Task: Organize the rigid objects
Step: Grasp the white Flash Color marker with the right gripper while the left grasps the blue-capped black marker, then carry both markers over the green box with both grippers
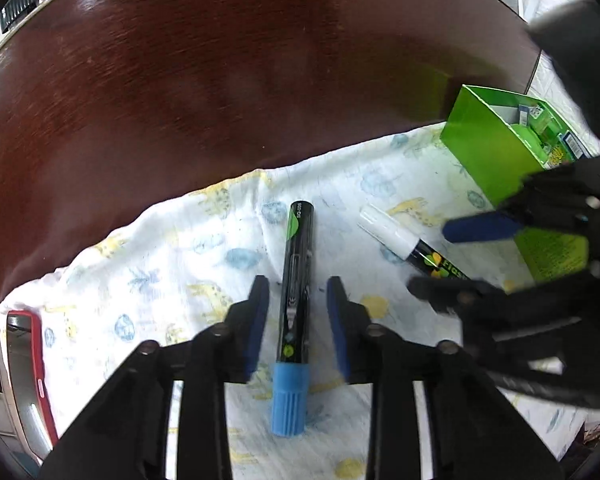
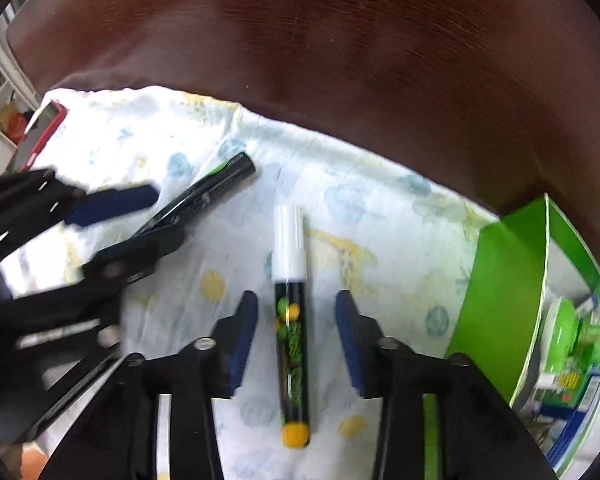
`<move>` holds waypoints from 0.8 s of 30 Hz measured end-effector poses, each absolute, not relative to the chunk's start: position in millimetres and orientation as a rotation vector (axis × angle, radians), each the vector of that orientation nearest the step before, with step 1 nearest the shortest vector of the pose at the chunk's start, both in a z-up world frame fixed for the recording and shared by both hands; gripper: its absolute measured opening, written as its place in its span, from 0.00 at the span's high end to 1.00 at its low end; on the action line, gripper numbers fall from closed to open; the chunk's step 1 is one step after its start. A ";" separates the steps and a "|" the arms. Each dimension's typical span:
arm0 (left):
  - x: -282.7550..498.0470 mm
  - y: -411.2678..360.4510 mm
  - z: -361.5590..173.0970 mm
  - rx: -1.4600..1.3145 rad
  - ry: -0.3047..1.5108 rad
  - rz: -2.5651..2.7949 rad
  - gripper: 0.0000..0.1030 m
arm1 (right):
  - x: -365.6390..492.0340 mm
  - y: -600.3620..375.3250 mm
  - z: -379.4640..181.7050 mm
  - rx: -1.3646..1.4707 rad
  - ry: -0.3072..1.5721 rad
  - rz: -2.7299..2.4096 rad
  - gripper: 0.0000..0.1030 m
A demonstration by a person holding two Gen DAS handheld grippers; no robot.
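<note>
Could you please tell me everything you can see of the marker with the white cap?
The white-capped marker has a glossy black barrel with green and yellow print, a long white cap and a yellow end plug. It lies flat on the patterned cloth, left of the green box. It sits between the open fingers of the right gripper, which do not touch it.

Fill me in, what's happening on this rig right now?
A person works two handheld claws over a printed cloth on a dark wooden table. The left claw is open, straddling the blue-capped marker without gripping it. The right claw is open around the white-capped marker the same way. Both markers lie flat on the cloth. A green box sits at the right.
</note>
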State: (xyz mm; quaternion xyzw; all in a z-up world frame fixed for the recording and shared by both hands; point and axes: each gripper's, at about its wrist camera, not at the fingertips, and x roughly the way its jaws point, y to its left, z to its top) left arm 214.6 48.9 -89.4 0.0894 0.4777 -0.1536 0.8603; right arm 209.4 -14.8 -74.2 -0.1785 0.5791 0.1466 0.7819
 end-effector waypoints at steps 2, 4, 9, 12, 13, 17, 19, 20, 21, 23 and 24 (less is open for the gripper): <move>220.2 45.1 -97.8 0.179 1.017 -0.311 0.71 | 202.6 -20.9 -74.5 -0.369 1.258 0.322 0.59; 217.4 37.3 -97.7 0.157 0.999 -0.298 0.71 | 199.2 -22.5 -79.4 -0.374 1.268 0.334 0.59; 210.1 39.6 -98.6 0.055 0.999 -0.273 0.87 | 189.1 -29.6 -67.7 -0.322 1.201 0.343 0.84; 192.2 44.9 -85.6 0.025 0.957 -0.258 0.87 | 176.4 -37.5 -50.9 -0.275 1.135 0.346 0.84; 185.9 48.0 -79.6 0.024 0.937 -0.248 0.87 | 172.6 -41.5 -44.8 -0.246 1.124 0.357 0.84; 160.1 50.6 -56.6 -0.003 0.870 -0.218 0.86 | 168.8 -70.7 -24.1 -0.147 1.069 0.374 0.84; 148.6 50.2 -40.9 -0.001 0.837 -0.214 0.86 | 160.6 -84.2 -13.4 -0.107 1.045 0.373 0.84; 143.2 47.4 -34.5 0.000 0.821 -0.213 0.86 | 158.4 -91.4 -9.1 -0.096 1.035 0.370 0.84; 140.4 44.4 -31.1 -0.005 0.812 -0.217 0.86 | 141.3 -88.8 -7.5 -0.082 1.025 0.367 0.84; 134.9 41.0 -19.5 -0.017 0.802 -0.227 0.86 | 124.0 -96.3 -1.5 -0.051 1.005 0.365 0.84; 131.0 37.5 -12.4 -0.014 0.799 -0.228 0.86 | 120.8 -99.3 -6.1 -0.038 0.994 0.364 0.84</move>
